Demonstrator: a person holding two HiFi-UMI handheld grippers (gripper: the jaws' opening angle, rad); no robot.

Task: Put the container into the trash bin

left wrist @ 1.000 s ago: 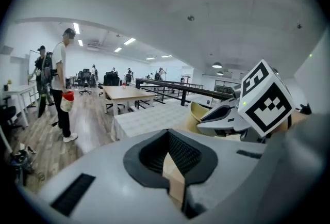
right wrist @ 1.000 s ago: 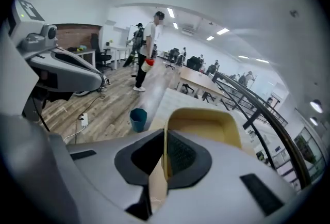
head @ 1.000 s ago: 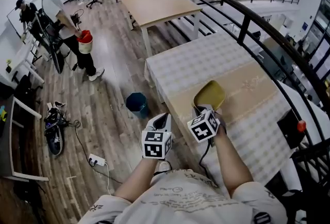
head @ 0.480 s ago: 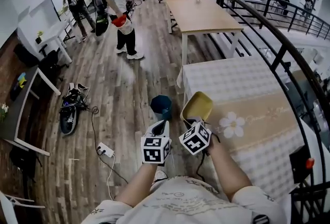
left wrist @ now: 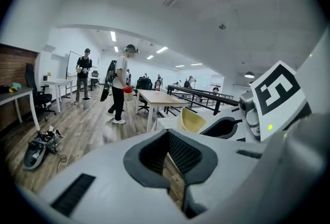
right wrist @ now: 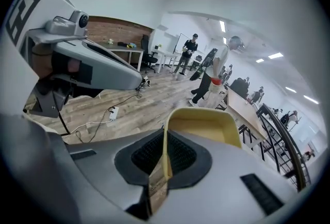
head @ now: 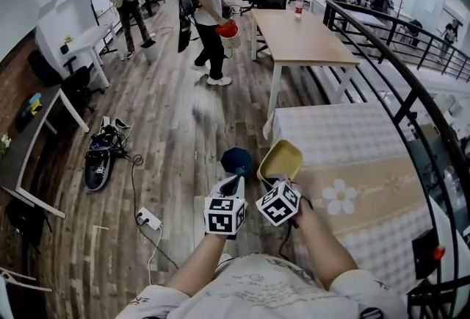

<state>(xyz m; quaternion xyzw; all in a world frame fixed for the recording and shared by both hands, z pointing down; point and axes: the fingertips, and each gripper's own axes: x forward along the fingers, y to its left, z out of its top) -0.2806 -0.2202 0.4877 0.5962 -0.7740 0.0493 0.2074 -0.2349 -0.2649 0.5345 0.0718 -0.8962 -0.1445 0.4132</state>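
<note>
Pinching one thin side wall of the container [right wrist: 206, 127], the fingers of the right gripper [right wrist: 164, 158] are closed on its rim, and the rest of it juts out ahead of them. It is a pale yellow tub, shallow and roughly rectangular with rounded corners, with a smooth matte inside that looks empty. In the head view the container [head: 281, 161] is held in the air by the right gripper [head: 273, 181] at the near corner of the cloth-covered counter [head: 330, 134], with its open side turned up toward the camera. The dark blue trash bin [head: 236, 160] stands on the wooden floor [head: 169, 141] just to its left, beside the counter. The left gripper [head: 233, 181] hangs close beside the right one, over the floor near the bin. Its own view shows the left gripper [left wrist: 172, 158] with fingers drawn almost together, only a thin slit between them and nothing in it
</note>
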